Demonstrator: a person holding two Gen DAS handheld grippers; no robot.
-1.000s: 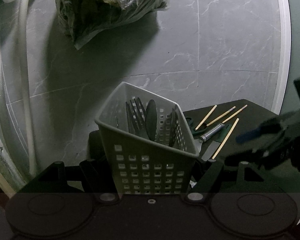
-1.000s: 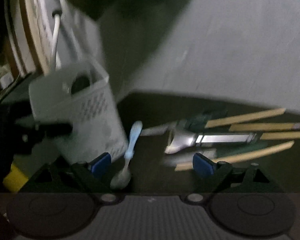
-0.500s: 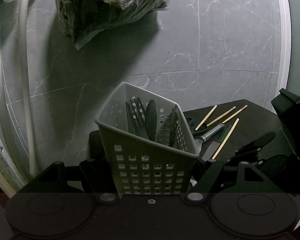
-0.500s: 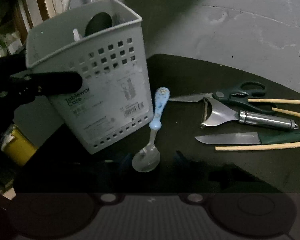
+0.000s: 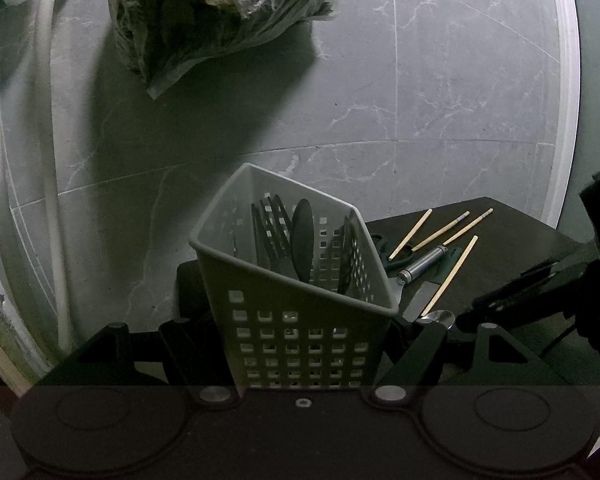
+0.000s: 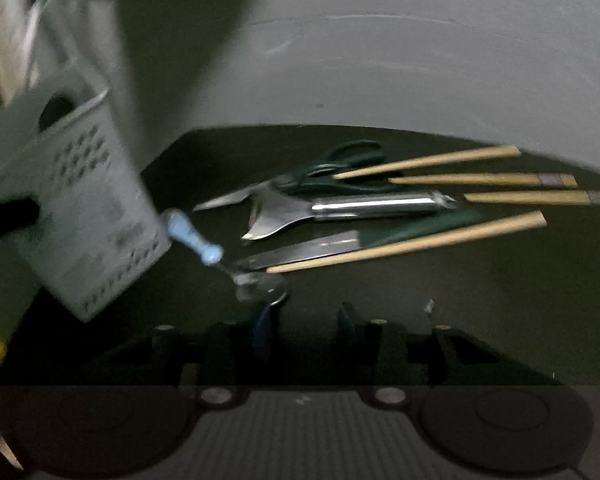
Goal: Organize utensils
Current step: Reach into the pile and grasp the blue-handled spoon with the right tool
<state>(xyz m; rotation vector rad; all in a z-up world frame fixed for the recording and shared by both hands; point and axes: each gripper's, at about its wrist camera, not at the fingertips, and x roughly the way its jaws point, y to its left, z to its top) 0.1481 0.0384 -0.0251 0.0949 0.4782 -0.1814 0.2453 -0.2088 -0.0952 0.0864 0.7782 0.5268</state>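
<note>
The left gripper (image 5: 304,344) is squeezing the utensil caddy (image 5: 296,280). The right gripper (image 6: 300,320), partly open and holding nothing, is reaching for the blue-handled spoon (image 6: 236,268) lying beside it; next it probably needs closing.

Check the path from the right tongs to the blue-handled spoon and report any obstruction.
Nothing visible blocks it. The right tongs sit just short of the blue-handled spoon, whose bowl faces them over bare dark mat. The knife and nearest chopstick lie just beyond the bowl; the utensil caddy is to the left.
</note>
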